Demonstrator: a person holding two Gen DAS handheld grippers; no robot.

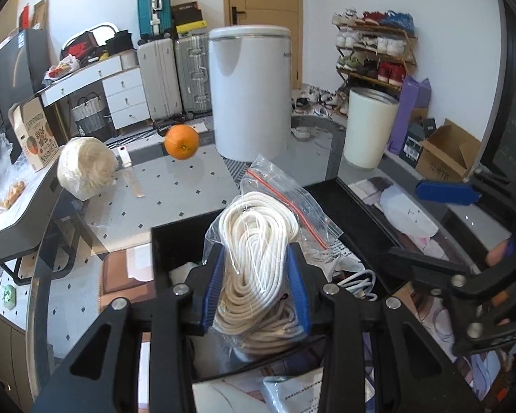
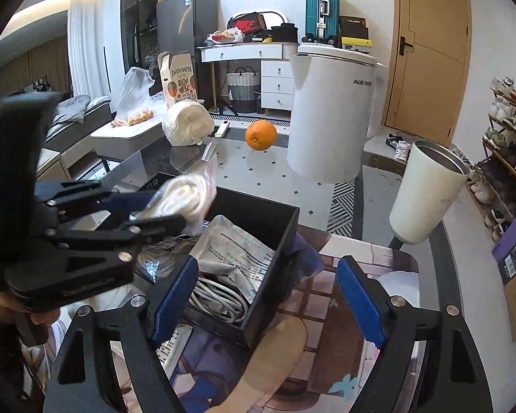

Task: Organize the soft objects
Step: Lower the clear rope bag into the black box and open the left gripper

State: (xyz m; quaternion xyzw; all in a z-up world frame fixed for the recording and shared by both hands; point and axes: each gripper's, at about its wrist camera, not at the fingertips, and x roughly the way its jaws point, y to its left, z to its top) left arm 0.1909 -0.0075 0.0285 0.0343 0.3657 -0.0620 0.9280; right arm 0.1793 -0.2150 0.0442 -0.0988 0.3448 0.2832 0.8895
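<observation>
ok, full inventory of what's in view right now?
bag of rope: 1, white coil in clear zip bag, held over the box
box: 1, black, open, on the glass table
cable: 1, white, inside box
foil pouch: 1, silver, inside box
orange: 1, orange, mid-table
wrapped bundle: 1, white, left of orange
kettle: 1, white, behind box
cup: 1, white, right of kettle
left gripper: blue fingers shut on bag of rope
right gripper: blue fingers open, beside box

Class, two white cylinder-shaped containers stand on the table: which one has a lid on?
The big kettle beside the orange; the smaller cup is open-topped.
</observation>
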